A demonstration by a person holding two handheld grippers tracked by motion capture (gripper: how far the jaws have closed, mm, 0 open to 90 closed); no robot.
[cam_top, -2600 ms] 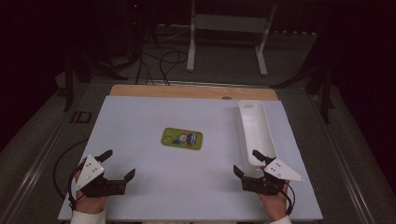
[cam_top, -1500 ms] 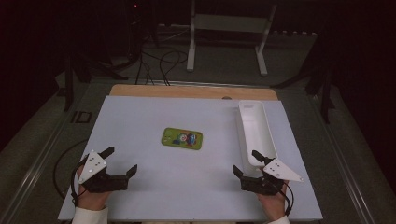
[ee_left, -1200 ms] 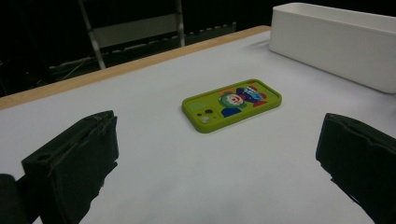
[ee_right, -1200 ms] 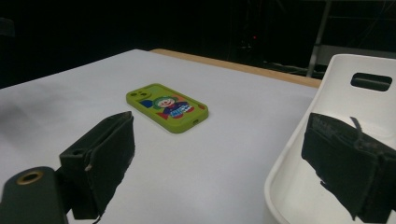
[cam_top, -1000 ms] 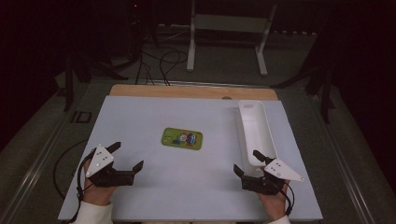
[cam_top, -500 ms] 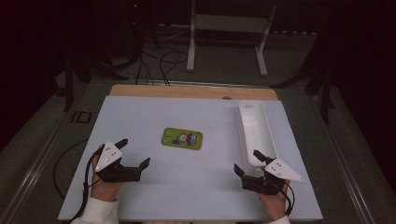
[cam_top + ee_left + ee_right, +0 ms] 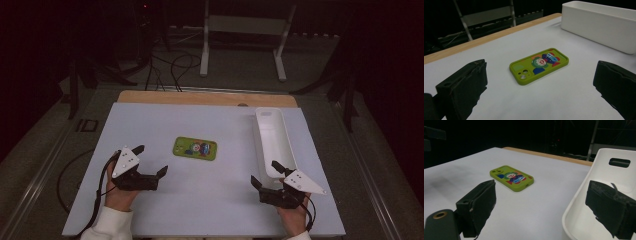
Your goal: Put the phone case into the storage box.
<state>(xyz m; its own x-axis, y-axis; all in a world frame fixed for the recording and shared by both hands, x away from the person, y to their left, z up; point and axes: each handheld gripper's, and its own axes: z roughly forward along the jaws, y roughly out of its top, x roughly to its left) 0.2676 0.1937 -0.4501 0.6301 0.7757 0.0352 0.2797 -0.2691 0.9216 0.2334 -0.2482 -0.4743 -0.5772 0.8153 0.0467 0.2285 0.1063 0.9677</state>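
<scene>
**Left gripper closing on the phone case**

Since the earlier frames, your left gripper [image 7: 151, 161] has travelled from the near-left corner of the white table [image 7: 150, 125] up and inward toward the middle, while your right gripper [image 7: 267, 173] has kept its place at the near-right.

Starting at the left: your left gripper's jaws stand wide apart and hold nothing. From it, the green phone case [image 7: 195, 148] lies at about two o'clock, near but not yet between the jaws. In the left gripper view the case [image 7: 539, 65] sits flat, printed clown side up, camera cut-outs toward you, framed well ahead of the two black pads.

To do this reach well, I'd judge you should carry on forward until the case sits squarely between the jaws, then drop low so the pads meet its long edges rather than its top face. It is thin and lies flush on the table, so a high grip would likely slide off; square the gripper to the case's edges before you close.

Further right, the white bin [image 7: 274, 140] stands at the case's three o'clock, well apart from it, long side running away from you. Your right gripper rests just at the bin's near end, jaws spread wide and empty; in the right gripper view one jaw overlaps the bin's rim [image 7: 579, 202]. Leave it parked there so it stays clear of the left hand's path.
</scene>
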